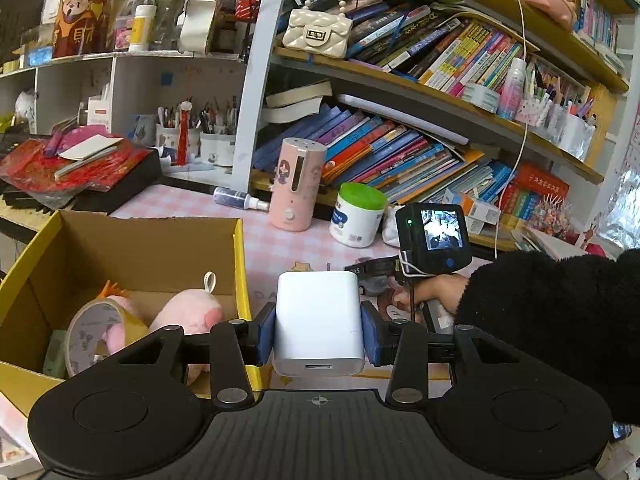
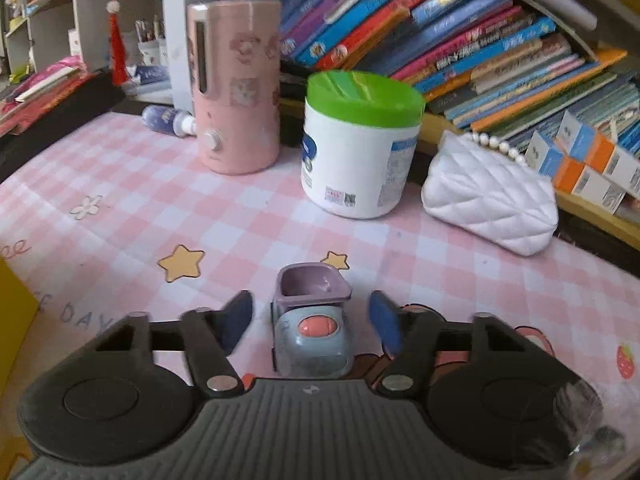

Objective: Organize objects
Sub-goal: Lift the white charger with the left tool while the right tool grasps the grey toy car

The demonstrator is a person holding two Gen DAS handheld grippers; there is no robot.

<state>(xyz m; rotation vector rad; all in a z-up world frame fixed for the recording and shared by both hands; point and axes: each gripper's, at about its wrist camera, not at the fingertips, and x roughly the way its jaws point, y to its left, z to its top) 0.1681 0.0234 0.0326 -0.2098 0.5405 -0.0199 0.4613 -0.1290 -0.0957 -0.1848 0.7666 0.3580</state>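
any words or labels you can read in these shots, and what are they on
"財" on the figure cutout on the shelf.
"DAY" printed on the pink checked table cover.
Book spines, green-lidded tub label, small boxes: printed, but too blurred or small to read.

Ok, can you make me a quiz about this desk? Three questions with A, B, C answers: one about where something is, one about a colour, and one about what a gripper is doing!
1. Where is the pink plush toy?
A. on the bookshelf
B. inside the cardboard box
C. on the white tub

2. What colour is the white tub's lid?
A. green
B. red
C. black

3. What is the left gripper doing?
A. hanging open with nothing in it
B. gripping a book
C. gripping the white charger

Answers:
1 B, the toy lies in the box beside a tape roll.
2 A, the lid is bright green.
3 C, both pads press the charger's sides.
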